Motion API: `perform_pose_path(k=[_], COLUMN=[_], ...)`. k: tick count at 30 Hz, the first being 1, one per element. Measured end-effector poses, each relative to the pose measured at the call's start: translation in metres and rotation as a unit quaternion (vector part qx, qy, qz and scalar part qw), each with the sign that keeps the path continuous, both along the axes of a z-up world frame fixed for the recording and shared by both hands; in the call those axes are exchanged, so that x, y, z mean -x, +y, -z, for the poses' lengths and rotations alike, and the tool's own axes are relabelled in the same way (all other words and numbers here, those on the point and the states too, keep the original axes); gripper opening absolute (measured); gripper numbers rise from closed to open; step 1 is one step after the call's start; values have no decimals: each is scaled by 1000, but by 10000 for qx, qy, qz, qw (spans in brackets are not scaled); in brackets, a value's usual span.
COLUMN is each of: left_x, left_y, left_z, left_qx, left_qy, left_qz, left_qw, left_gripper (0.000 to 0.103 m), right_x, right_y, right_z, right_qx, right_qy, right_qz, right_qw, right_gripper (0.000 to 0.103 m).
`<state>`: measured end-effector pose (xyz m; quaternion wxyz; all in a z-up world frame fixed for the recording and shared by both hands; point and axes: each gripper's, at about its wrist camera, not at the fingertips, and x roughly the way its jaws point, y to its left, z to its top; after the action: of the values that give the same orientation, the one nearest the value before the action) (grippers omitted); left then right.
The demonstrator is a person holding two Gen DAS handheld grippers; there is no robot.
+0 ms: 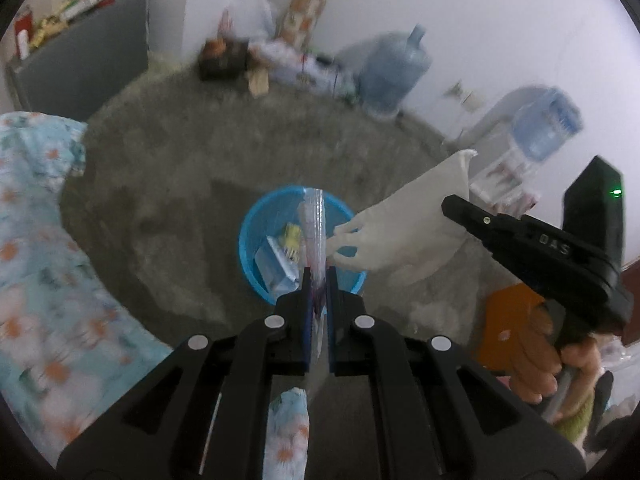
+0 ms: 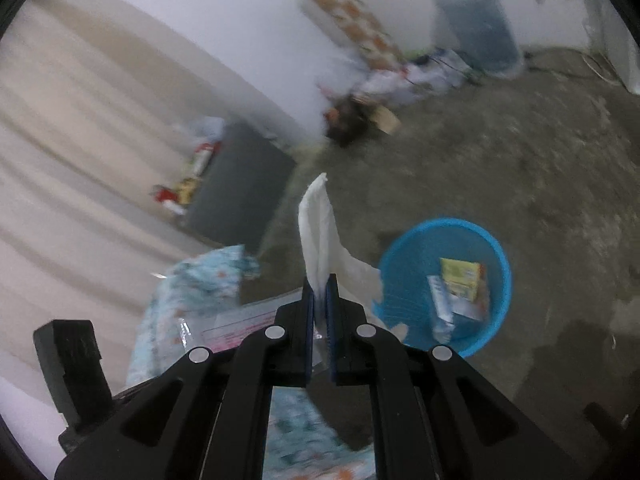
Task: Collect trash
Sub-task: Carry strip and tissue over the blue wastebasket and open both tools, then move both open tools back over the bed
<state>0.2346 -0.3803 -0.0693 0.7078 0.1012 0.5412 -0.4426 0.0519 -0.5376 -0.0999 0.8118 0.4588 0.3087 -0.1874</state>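
The left tool point(image 1: 319, 276) pinches a clear wrapper point(image 1: 314, 224) right above the blue bin point(image 1: 248, 240). The right tool point(image 2: 319, 284) pinches a white glove point(image 2: 318, 232) beside the bin. If the right tool lets go now, the glove could land on the floor point(image 2: 520, 140).

Both wrist views look steeply down, sharing the blue basket point(image 1: 256, 236) point(image 2: 500, 256).

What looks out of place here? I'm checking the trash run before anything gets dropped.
Nothing is spilled. The blue basket stands upright on the floor with packaging inside. The left gripper pinches a clear plastic wrapper and the right gripper a white glove. Only the clutter heaped along the far wall looks untidy.
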Motion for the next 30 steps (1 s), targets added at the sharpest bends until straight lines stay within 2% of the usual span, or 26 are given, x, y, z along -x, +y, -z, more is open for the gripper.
perform_pose_path(k=[2, 4, 5, 6, 7, 10, 12, 18, 23, 26, 30], left_x=[-5, -11, -14, -18, -21, -29, -30, -20, -1, 19, 44], left_y=[-20, -42, -51, -56, -62, -66, -60, -37, -3, 41, 111], left_z=[19, 42, 53, 62, 74, 86, 80, 33, -25, -64, -104], left_qx=[-131, -234, -250, -309, -482, -643, -459, -20, 480, 767, 996], left_qy=[35, 88, 135, 128, 51, 101, 244, -82, -251, -425, -657], left_qz=[37, 41, 70, 58, -29, -239, -370, -399, -530, -624, -766], left_qw=[9999, 9997, 9996, 9994, 9988, 9976, 9980, 9992, 9971, 9942, 9899], left_gripper=[3, 9, 25, 48, 55, 56, 57, 62, 69, 74, 80], right_x=[-5, -9, -13, -15, -17, -9, 4, 32, 51, 53, 43], right_y=[-15, -29, -38, -44, -51, -57, -54, -32, 0, 19, 43], right_z=[21, 42, 60, 75, 95, 128, 137, 118, 66, 36, 0], right_qx=[-39, -132, -188, -236, -292, -413, -577, -470, -279, -205, -46], right_qy=[253, 434, 645, 822, 1101, 1628, 1506, 1088, 466, 14, -258], right_qz=[201, 330, 370, 396, 464, 687, 822, 942, 920, 653, 108], right_qw=[9995, 9984, 9971, 9956, 9924, 9834, 9835, 9885, 9943, 9977, 9996], right_gripper=[6, 8, 12, 28, 49, 51, 51, 52, 65, 71, 73])
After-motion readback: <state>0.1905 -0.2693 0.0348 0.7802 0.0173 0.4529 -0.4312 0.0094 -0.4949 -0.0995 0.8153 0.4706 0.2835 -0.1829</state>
